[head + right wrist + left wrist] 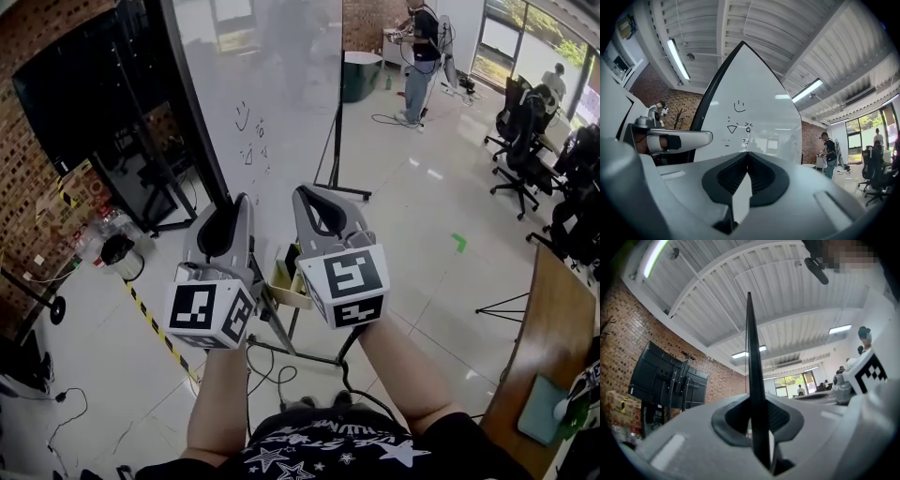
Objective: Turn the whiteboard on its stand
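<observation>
whiteboard (272, 94): right in front of us on its stand (330, 150), doodled face up, near edge down at our grippers.
left gripper (757, 416): clamped on the board's dark frame edge, which runs straight up from between its jaws.
right gripper (746, 161): just beside it on the right, pinched on that same near edge.
why both: we reckon two side-by-side holds keep the panel from twisting as it swings.
around: black screen (75, 94) far left, person (420, 56) far right.

Bright, even light: daylight from the windows (511, 42), ceiling strip lights (677, 58) overhead. Soft reflections glaze the whiteboard (281, 94). Both gripper views bulge fisheye-style, corners black, the nearest surfaces soft.
</observation>
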`<state>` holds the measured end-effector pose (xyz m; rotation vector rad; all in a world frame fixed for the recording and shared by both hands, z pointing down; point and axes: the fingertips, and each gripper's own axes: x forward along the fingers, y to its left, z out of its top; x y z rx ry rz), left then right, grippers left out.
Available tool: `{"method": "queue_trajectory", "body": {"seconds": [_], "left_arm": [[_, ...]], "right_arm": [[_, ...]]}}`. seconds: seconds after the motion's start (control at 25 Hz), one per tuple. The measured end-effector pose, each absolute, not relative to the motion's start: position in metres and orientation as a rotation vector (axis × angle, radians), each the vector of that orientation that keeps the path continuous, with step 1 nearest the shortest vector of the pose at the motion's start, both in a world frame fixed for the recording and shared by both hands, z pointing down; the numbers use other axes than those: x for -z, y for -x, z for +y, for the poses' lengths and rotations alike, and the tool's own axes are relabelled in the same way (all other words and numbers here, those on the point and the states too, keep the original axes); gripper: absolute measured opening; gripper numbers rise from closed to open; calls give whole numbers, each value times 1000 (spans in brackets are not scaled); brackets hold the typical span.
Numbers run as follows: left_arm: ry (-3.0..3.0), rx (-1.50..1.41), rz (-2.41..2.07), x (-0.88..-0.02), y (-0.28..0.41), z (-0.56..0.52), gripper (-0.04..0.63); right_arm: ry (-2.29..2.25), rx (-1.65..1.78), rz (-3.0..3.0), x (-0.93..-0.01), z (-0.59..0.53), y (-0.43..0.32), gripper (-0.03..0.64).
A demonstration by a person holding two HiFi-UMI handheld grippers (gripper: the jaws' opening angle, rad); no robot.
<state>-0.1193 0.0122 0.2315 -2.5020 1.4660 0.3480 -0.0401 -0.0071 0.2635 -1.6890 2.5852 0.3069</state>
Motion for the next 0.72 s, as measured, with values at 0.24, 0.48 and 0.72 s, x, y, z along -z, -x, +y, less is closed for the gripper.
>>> {"method": "queue_trajectory", "body": {"seconds": [0.24, 0.48, 0.72], "left_arm": [[2509, -328, 1504, -222, 119, 27, 41], [2526, -331, 1489, -216, 113, 41, 43], [2538, -341, 1479, -208, 115, 51, 44]], "right_arm": [[1700, -267, 2574, -265, -9, 36, 8], [1687, -257, 2578, -261, -3, 32, 8], [1667, -270, 2591, -253, -5, 38, 8]]}}
